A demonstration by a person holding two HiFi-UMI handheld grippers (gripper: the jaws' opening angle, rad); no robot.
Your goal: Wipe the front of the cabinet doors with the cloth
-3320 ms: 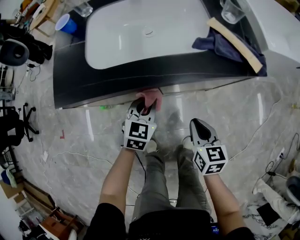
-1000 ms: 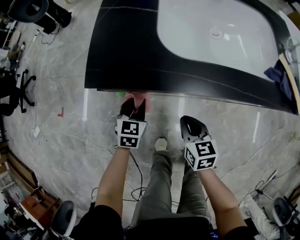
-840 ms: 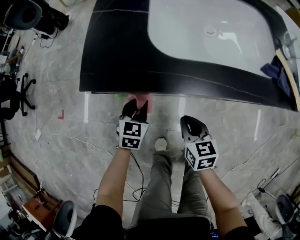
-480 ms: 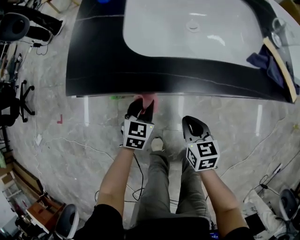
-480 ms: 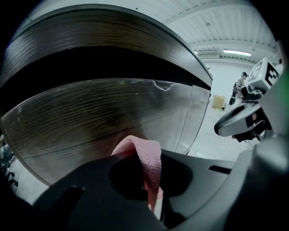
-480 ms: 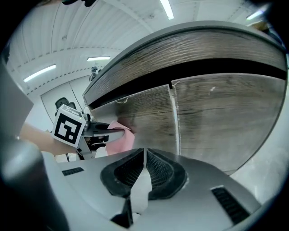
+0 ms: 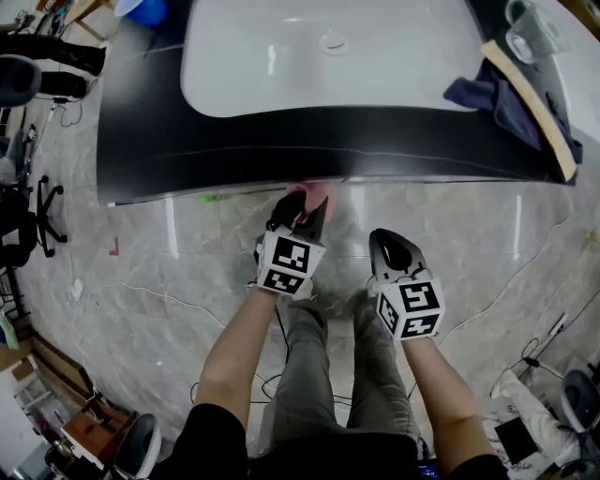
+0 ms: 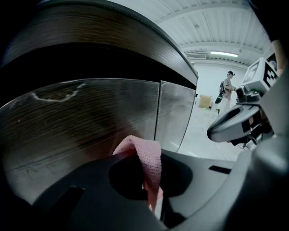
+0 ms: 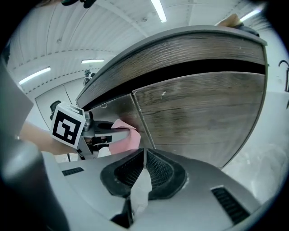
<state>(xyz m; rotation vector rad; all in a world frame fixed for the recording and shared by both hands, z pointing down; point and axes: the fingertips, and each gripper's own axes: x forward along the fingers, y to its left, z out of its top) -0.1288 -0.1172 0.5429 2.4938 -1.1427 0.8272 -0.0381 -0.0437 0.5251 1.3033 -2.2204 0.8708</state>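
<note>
Grey marble floor [image 7: 169,281] runs under a black-topped desk [image 7: 150,141] with a white basin [image 7: 309,75] sunk into it. From the head view only that top shows. A blue rag [image 7: 497,98], a wooden strip [image 7: 530,112] and a glass [image 7: 525,17] sit at its right end, while the cabinet fronts are hidden beneath the overhang.

The left hand-held gripper [image 7: 302,208] reaches to the desk's front edge, with the pink cloth [image 7: 322,197] bunched at its tip. Its own view shows what the head view cannot: the jaws are clenched on a fold of the cloth, which loops up over them. Just beyond stand the wood-grain doors [image 8: 81,122], with a seam between two of them. A person [image 8: 226,88] stands far off in the bright room behind.

The right hand-held gripper [image 7: 392,251] hangs beside the left one, nearer the person's legs and apart from the cabinet. Its view shows the jaws pressed together with nothing in them. It also gives a side look at the cloth, which lies up against the door just left of the seam. Whether the cloth presses flat on the wood cannot be told.
</note>
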